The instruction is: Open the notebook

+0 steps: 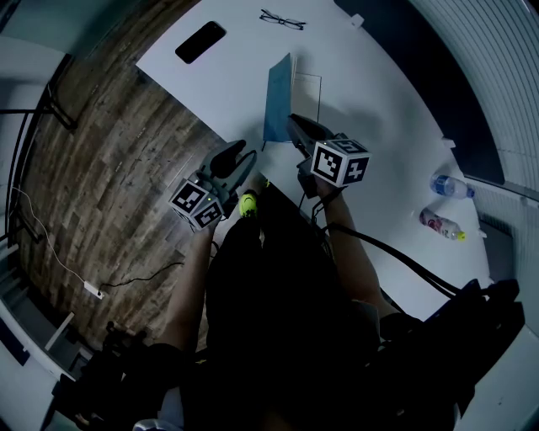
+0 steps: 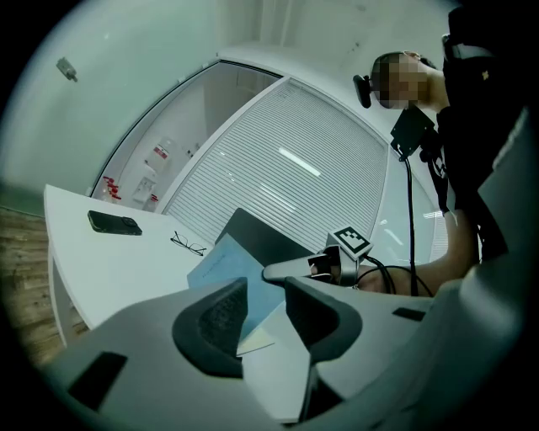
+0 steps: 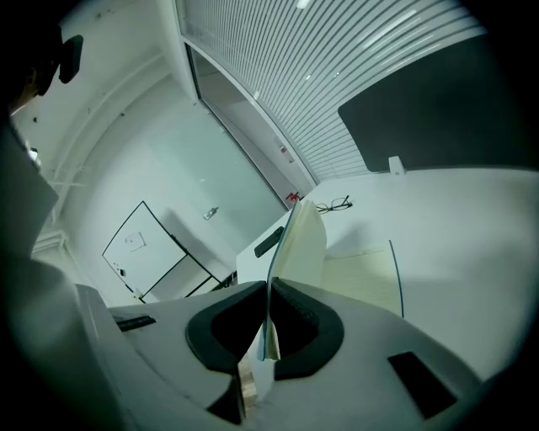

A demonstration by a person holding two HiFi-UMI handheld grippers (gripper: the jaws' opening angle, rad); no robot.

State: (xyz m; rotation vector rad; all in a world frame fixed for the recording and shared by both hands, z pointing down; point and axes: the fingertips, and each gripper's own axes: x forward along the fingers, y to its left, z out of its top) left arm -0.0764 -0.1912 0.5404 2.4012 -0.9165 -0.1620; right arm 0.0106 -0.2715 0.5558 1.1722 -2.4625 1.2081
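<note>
The notebook lies on the white table (image 1: 379,194) with its blue cover (image 1: 278,97) lifted to about upright and cream pages (image 1: 308,91) lying flat to its right. My right gripper (image 1: 296,126) is shut on the cover's near edge. In the right gripper view the cover (image 3: 290,244) runs edge-on out of the shut jaws (image 3: 269,295), with a cream leaf against it. The left gripper (image 1: 232,160) hovers by the table's near edge, left of the notebook, open and holding nothing. The left gripper view (image 2: 265,290) shows the blue cover (image 2: 227,269) beyond its jaws.
A black phone (image 1: 200,41) and a pair of glasses (image 1: 282,19) lie at the far end of the table. Two plastic bottles (image 1: 446,185) (image 1: 440,223) lie at the right. Wooden floor (image 1: 109,168) lies left of the table. Cables trail from both grippers.
</note>
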